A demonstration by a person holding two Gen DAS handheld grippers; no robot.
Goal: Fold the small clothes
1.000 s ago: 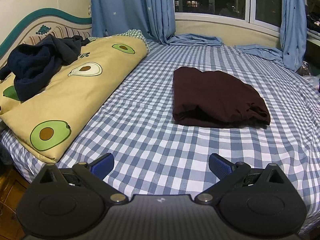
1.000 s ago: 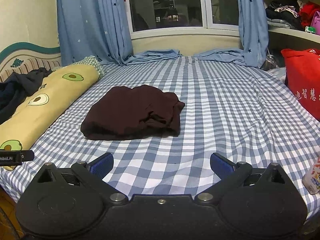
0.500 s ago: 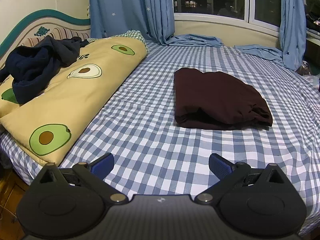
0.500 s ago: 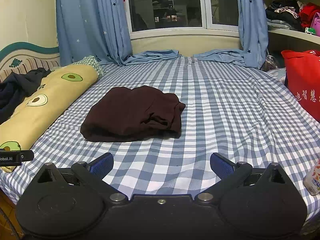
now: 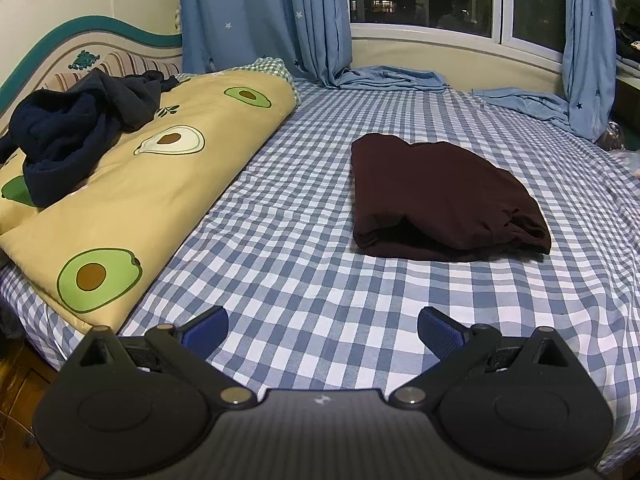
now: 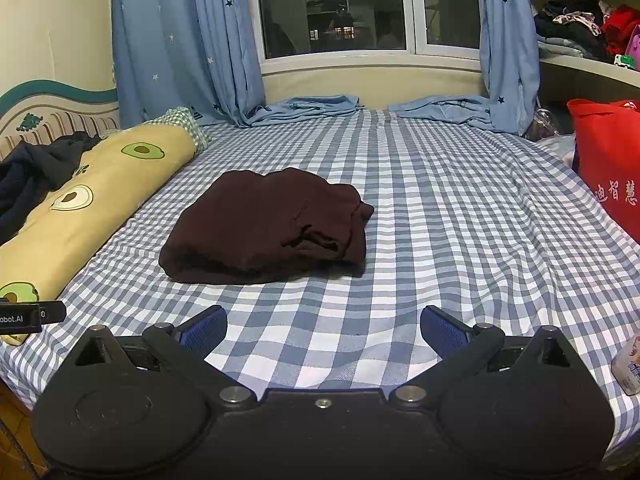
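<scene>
A: Where is the garment you're folding?

B: The dark maroon garment (image 5: 444, 196) lies near the middle of the checked bed sheet (image 5: 304, 280), well ahead of both my tongs. It looks folded into a compact bundle already, though the edge nearest my right side is bunched rather than flat.

A: And your tongs?

B: My left gripper (image 5: 322, 330) is spread wide and holds nothing; my right gripper (image 6: 323, 328) is the same. Both hang above the near edge of the bed, apart from the cloth. I judge I'm holding them back there so the whole bundle stays in view of the 2 cameras and I can check the fold.

A: Anything else to fold?

B: A navy garment (image 5: 76, 136) sits crumpled on top of the avocado-print quilt (image 5: 132, 204), to my left, near the headboard. It looks unfolded, so I'd guess it comes next. My left tongs are nearer to it.
</scene>
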